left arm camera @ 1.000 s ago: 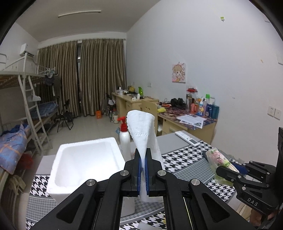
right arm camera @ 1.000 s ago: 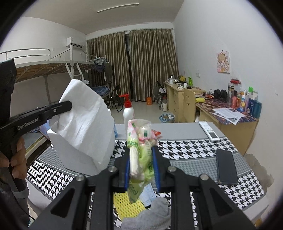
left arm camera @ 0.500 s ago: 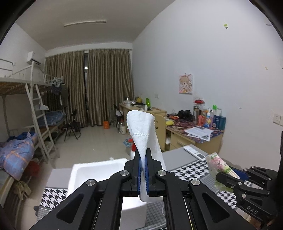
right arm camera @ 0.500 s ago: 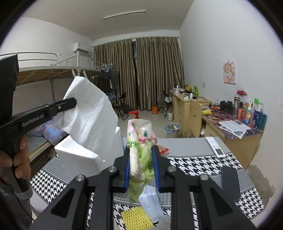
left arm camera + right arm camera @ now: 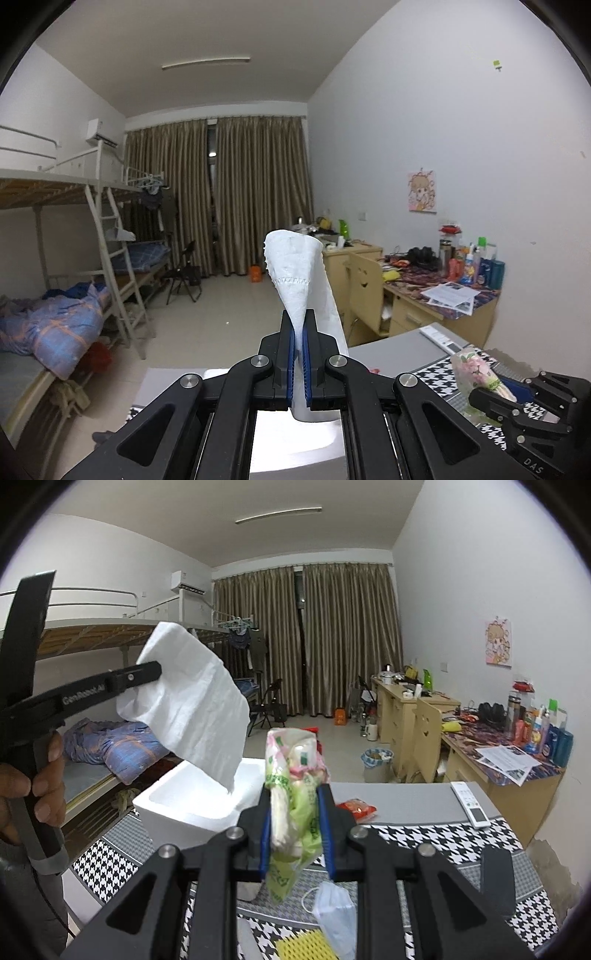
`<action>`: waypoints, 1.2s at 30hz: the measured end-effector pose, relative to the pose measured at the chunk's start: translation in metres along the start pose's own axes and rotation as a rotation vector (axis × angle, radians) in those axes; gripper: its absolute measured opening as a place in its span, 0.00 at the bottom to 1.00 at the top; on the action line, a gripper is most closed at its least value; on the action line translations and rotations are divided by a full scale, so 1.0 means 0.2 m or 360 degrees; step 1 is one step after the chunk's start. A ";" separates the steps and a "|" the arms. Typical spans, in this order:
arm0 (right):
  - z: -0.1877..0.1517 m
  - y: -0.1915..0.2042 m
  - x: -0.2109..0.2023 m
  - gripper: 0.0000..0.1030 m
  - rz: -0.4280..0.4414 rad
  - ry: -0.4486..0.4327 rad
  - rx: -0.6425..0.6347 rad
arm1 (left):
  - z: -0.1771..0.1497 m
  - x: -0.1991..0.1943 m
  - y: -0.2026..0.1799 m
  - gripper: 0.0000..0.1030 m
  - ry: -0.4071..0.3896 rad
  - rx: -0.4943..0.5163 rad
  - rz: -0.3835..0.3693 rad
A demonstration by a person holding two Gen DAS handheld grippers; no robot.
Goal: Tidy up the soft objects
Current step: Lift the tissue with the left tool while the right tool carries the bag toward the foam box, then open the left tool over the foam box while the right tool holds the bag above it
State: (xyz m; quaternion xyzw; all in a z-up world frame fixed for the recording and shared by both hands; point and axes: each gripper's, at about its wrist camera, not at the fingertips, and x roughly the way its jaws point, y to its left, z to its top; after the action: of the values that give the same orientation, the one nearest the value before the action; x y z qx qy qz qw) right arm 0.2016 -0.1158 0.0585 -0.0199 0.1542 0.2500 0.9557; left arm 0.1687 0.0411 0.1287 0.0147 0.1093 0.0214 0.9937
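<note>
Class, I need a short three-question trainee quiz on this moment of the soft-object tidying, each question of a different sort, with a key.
1. True or false: the left gripper is shut on the white cloth.
2. What does the right gripper hold? A) a packet of tissues B) the remote control C) the face mask
3. Fill in: the cloth hangs above the open white ____ box.

Key: 1 true. 2 A. 3 foam.
</note>
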 end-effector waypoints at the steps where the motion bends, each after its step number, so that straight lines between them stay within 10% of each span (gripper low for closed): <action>1: 0.00 0.00 0.01 0.26 0.0008 -0.0001 -0.0003 | 0.00 0.01 0.01 0.04 0.0007 -0.0001 0.0014; 31: 0.00 0.11 0.24 0.26 0.0072 0.0129 -0.0061 | -0.27 0.43 0.22 0.05 0.0545 -0.0034 0.0094; 34: 0.00 0.11 0.27 0.26 0.0077 0.0147 -0.0059 | -0.29 0.46 0.26 0.21 0.0586 -0.0052 0.0100; 36: 0.00 0.11 0.28 0.26 0.0069 0.0157 -0.0059 | -0.31 0.47 0.27 0.53 0.0590 -0.0063 0.0094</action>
State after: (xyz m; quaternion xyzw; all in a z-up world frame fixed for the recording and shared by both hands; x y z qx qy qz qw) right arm 0.2375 -0.0694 0.0415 -0.0464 0.1967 0.2722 0.9408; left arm 0.2454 0.1013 0.0502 -0.0057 0.2898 0.0550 0.9555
